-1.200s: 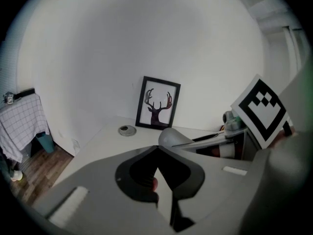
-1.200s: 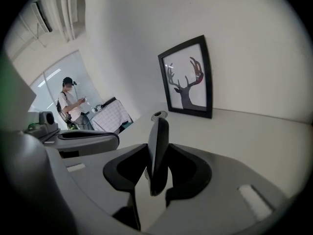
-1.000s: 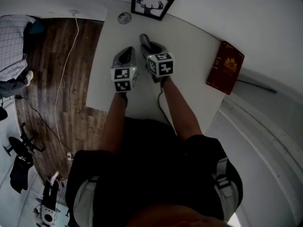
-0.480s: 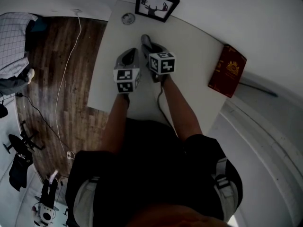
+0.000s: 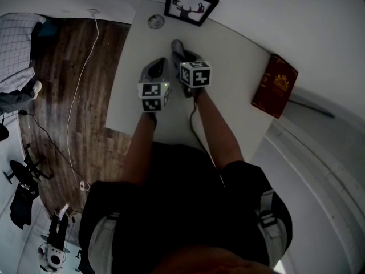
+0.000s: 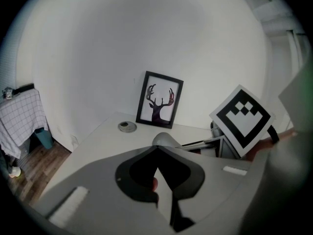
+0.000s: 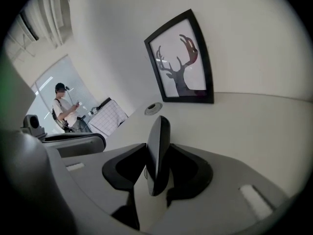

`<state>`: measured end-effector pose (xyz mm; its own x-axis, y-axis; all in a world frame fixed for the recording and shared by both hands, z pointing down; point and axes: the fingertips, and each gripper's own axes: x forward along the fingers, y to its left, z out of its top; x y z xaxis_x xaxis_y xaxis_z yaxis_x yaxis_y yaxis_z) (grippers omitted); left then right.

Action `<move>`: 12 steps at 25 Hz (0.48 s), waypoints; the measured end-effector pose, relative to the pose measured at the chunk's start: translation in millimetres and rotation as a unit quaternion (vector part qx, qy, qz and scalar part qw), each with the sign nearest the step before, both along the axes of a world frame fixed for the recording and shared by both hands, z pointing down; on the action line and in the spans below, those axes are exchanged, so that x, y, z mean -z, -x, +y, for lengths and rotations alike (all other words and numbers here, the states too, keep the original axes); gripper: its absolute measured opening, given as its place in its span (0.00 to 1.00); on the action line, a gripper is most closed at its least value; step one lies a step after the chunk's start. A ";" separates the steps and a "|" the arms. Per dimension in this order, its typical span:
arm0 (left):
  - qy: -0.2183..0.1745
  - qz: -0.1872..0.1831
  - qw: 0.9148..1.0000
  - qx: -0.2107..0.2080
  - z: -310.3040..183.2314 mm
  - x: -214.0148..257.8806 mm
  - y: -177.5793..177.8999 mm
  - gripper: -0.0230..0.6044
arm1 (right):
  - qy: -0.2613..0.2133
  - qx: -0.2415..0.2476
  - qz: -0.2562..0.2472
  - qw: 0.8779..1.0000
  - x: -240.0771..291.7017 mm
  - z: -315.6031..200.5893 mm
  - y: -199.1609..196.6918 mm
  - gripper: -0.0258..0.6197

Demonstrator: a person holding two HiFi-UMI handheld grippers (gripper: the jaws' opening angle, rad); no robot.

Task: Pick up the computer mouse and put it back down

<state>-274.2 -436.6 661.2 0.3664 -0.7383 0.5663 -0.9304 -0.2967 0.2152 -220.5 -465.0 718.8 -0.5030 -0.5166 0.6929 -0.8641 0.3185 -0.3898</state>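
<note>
1. The computer mouse [image 7: 155, 153] stands on its edge between the jaws of the right gripper [image 7: 159, 166]. It is dark and is seen from its narrow side. The black pads [image 7: 128, 166] lie against it on both sides, so the gripper is grasping it, though its jaws have just been opening a little.
2. In the head view the mouse [image 5: 177, 45] is over the far middle part of the white table [image 5: 234, 90], at the tip of the right gripper [image 5: 181, 53]. Whether its lower edge touches the table, I cannot tell.
3. The left gripper [image 6: 156, 149] is just beside the right one, on its left. Its jaws are pressed together at the tips with nothing between them. In the head view it [image 5: 155, 68] points toward the far edge of the table.
4. Beyond the mouse, a framed picture [image 5: 190, 4] of a deer head stands at the far edge of the table, with a small round dish [image 5: 155, 21] to its left.
5. A red book [image 5: 275, 86] lies at the right corner of the table, well apart from both grippers.
6. To the left of the table is a wooden floor [image 5: 57, 79] with a thin white cable [image 5: 80, 79] on it.
7. In the right gripper view, a person [image 7: 66, 112] stands far in the background.
</note>
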 end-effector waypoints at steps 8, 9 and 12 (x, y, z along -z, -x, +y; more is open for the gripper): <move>-0.006 -0.002 1.000 -0.003 0.7 -0.5 -2.5 0.04 | -0.011 0.010 0.040 0.999 -0.9 -1.9 -7.4 0.37; -0.002 -0.003 1.000 -0.003 2.0 -2.8 -2.0 0.04 | -0.014 0.011 0.045 0.999 -0.4 -2.3 -8.2 0.38; 0.003 -0.005 1.000 -0.004 4.4 -2.9 -1.8 0.04 | -0.016 0.010 0.052 0.998 -0.1 -2.7 -11.0 0.38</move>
